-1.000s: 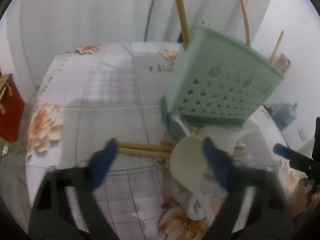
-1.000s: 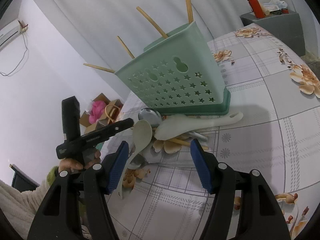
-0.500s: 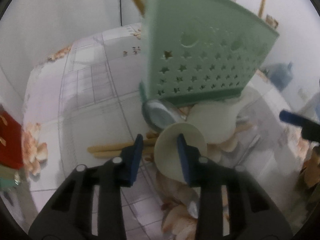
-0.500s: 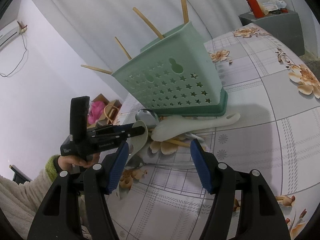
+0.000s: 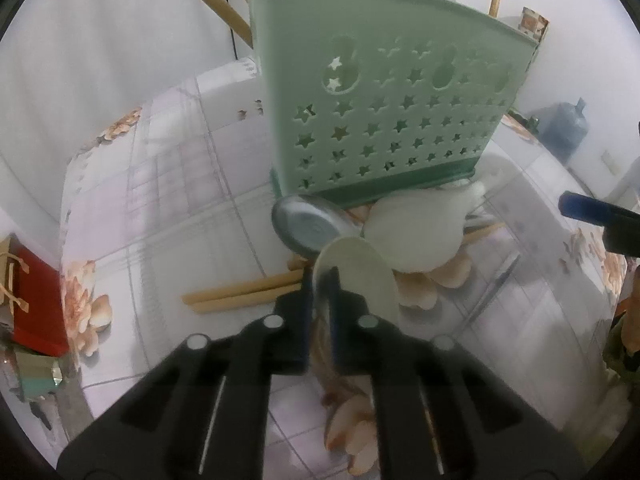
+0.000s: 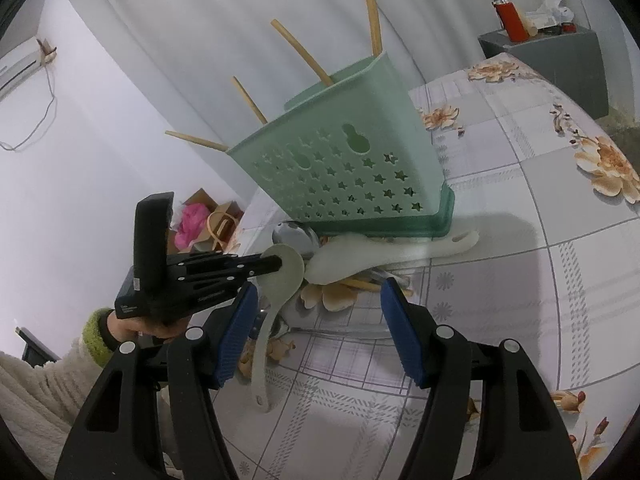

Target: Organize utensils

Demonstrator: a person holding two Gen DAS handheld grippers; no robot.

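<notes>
A pale green plastic spoon (image 5: 356,268) lies in a pile of utensils in front of the mint-green star-holed holder (image 5: 392,120). My left gripper (image 5: 320,280) points down at it, jaws closing tight on the rim of its bowl, pads pressing on it. From the right wrist view the left gripper (image 6: 276,264) bites the spoon (image 6: 286,272), whose handle trails toward me. Beside it lie a metal ladle (image 5: 308,226), a white rice paddle (image 5: 416,232) and two chopsticks (image 5: 244,294). My right gripper (image 6: 318,316) hovers open in front of the pile, nothing between its fingers.
Several chopsticks (image 6: 300,52) stick up out of the holder (image 6: 352,168). The flowered tablecloth (image 6: 520,280) covers the table. A red bag (image 5: 36,300) stands off the left edge, a water jug (image 5: 564,128) behind, a grey cabinet (image 6: 560,60) far right.
My left gripper rolled, moved in toward the pile and closed from wide open onto the pale spoon's bowl rim. The right gripper stayed still.
</notes>
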